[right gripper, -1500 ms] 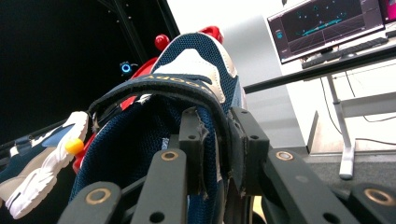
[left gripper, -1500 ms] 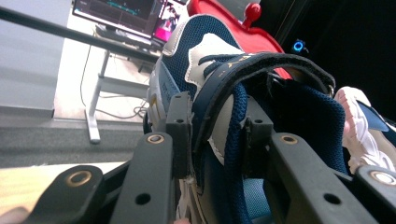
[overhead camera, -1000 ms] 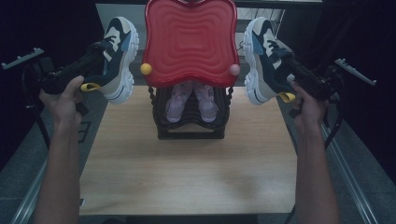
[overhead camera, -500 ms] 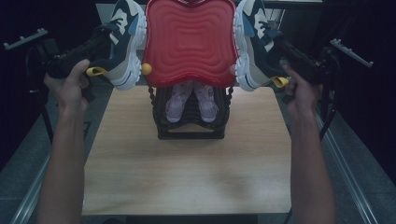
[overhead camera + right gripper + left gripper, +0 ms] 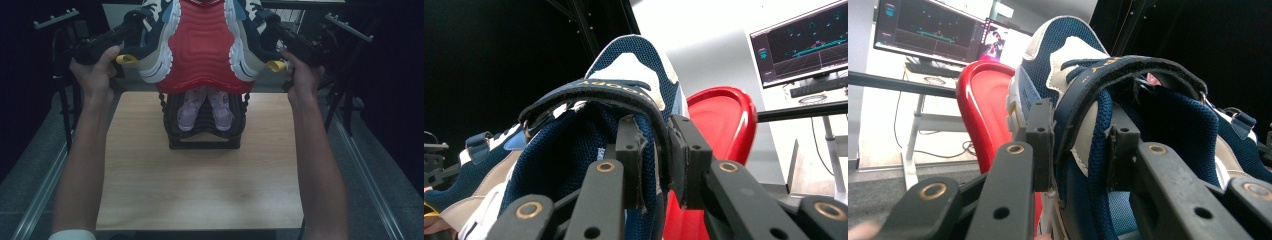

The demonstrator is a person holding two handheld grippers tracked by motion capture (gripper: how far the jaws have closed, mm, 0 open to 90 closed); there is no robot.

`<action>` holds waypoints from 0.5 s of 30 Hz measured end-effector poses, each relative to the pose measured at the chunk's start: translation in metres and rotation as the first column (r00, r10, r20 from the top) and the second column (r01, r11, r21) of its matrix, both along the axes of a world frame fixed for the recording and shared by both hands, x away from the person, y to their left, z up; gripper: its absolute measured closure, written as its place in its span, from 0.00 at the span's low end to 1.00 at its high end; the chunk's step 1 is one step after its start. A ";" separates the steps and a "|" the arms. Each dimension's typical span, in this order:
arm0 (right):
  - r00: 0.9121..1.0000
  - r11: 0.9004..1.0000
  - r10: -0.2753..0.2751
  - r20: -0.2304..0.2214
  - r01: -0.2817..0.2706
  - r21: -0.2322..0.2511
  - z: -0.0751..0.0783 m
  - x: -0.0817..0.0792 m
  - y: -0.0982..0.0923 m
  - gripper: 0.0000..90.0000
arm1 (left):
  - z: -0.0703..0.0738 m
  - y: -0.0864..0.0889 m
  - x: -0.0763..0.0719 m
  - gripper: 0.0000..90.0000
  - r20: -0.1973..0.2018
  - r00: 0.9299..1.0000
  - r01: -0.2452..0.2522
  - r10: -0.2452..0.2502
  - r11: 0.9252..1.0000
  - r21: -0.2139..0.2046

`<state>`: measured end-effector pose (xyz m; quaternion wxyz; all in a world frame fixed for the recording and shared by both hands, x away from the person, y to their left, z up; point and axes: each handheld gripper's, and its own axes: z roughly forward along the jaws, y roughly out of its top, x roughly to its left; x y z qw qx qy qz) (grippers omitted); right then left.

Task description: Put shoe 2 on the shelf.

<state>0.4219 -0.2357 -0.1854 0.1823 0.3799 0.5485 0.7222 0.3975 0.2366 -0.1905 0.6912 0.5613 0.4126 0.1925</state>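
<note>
Two navy, white and beige sneakers with strap closures are held up in the air on either side of a red wavy plastic top [image 5: 202, 50]. My left gripper [image 5: 127, 32] is shut on the collar of the left sneaker [image 5: 155, 47]; its pads [image 5: 1040, 145] pinch the sneaker's [image 5: 1168, 130] padded wall. My right gripper [image 5: 277, 35] is shut on the collar of the right sneaker [image 5: 245, 47], and its pads [image 5: 686, 160] clamp the navy sneaker's [image 5: 574, 145] mesh edge. Both soles face inward and overlap the red top's edges.
Under the red top stands a black rack [image 5: 205, 135] holding a pair of pink shoes [image 5: 205, 107] on the wooden table [image 5: 200, 185]. Dark metal frame posts [image 5: 62, 90] flank the table. Monitors [image 5: 923, 30] sit on a desk behind.
Both hands have risen and drawn inward toward the red top, carrying the sneakers with them. The sneakers now press close against its sides. The grips look the same.
</note>
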 end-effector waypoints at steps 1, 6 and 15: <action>1.000 1.000 0.000 0.000 0.000 0.000 0.000 0.000 0.000 0.84 | 0.000 0.000 0.000 0.78 0.000 1.000 0.000 0.000 1.000 0.000; 1.000 1.000 0.004 -0.016 -0.004 -0.008 0.001 0.010 0.013 0.84 | 0.002 -0.009 0.010 0.78 -0.001 1.000 -0.012 0.012 1.000 0.009; 0.999 0.999 -0.022 -0.039 0.020 -0.039 0.000 0.029 0.030 0.84 | 0.005 -0.023 0.026 0.78 0.000 1.000 -0.026 0.026 0.999 0.032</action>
